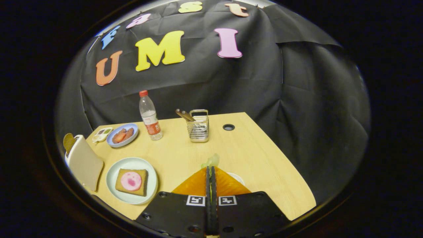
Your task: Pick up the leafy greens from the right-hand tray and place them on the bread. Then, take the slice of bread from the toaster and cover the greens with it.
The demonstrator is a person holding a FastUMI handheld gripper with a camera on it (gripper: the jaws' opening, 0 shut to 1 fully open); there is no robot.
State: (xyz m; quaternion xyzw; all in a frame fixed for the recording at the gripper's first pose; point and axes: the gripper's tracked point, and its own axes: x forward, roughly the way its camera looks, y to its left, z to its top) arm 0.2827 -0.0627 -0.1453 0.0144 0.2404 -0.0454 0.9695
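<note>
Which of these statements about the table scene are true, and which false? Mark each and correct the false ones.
1. The claw is shut on the greens. True.
2. The bread on the plate carries a pink slice. True.
3. The bottle lies on its side. False: it stands upright.
4. The toaster is empty. False: a slice pokes out of it.
5. The greens already lie on the bread. False: they are at the claw's fingertips, apart from the plate.
</note>
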